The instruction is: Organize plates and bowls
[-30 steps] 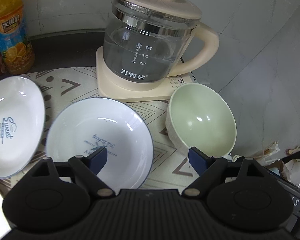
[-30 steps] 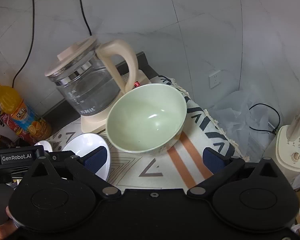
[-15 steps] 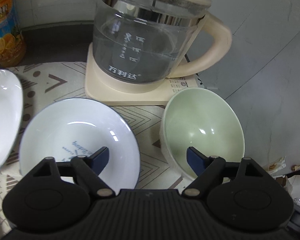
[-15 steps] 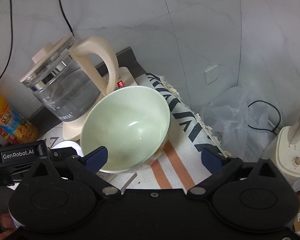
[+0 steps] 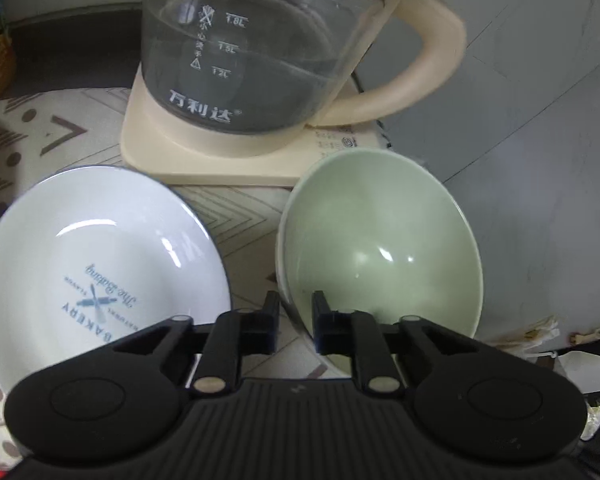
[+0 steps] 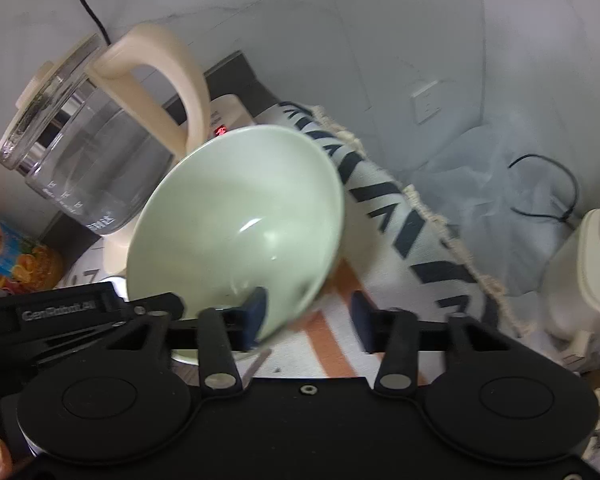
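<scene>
Left wrist: left claw (image 5: 295,322) just closed on green bowl (image 5: 384,248) rim.

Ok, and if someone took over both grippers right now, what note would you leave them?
Left gripper: jaws just closed, pinching the near rim of the green bowl.
Right gripper: jaws just been closing and straddle the same bowl's rim, with the outer finger not yet touching.
The bowl and the white plate sit side by side on the mat, in front of the kettle.
Done: nothing stacked yet.
Left: probably finish the grip, lift the bowl, then group the dishes.
</scene>
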### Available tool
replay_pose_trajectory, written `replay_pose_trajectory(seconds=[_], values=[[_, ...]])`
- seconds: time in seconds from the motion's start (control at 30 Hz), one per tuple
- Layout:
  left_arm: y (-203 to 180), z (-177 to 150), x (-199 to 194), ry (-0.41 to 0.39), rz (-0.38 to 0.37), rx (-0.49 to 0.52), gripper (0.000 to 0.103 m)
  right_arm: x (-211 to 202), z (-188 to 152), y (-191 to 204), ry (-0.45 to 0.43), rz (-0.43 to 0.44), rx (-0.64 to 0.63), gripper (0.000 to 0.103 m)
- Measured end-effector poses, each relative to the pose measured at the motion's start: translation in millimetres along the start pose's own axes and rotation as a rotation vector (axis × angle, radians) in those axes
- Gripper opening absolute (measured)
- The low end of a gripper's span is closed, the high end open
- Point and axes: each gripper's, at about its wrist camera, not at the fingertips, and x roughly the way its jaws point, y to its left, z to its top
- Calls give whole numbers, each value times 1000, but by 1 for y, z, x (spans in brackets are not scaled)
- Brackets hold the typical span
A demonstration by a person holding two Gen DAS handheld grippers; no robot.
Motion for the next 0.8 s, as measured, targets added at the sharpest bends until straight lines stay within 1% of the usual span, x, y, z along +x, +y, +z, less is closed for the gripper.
replay_pose_trajectory(seconds=[0.07, 0.17, 0.27, 0.53, 0.8], values=[[-3, -3, -1, -7, 15, 20, 14, -1, -1, 4, -4, -18, -16, 32], [-2, -5, -4, -7, 9, 9, 14, -4, -1, 7, -10, -29, -31, 30], [0, -6, -14, -25, 1, 11, 14, -6, 0, 7, -16, -34, -28, 28], [5, -11, -44, -68, -29, 3, 14, -27, -1, 12, -56, -7, -39, 28], [10, -17, -85, -117, -60, -9, 14, -55, -9, 23, -88, 29, -39, 28]])
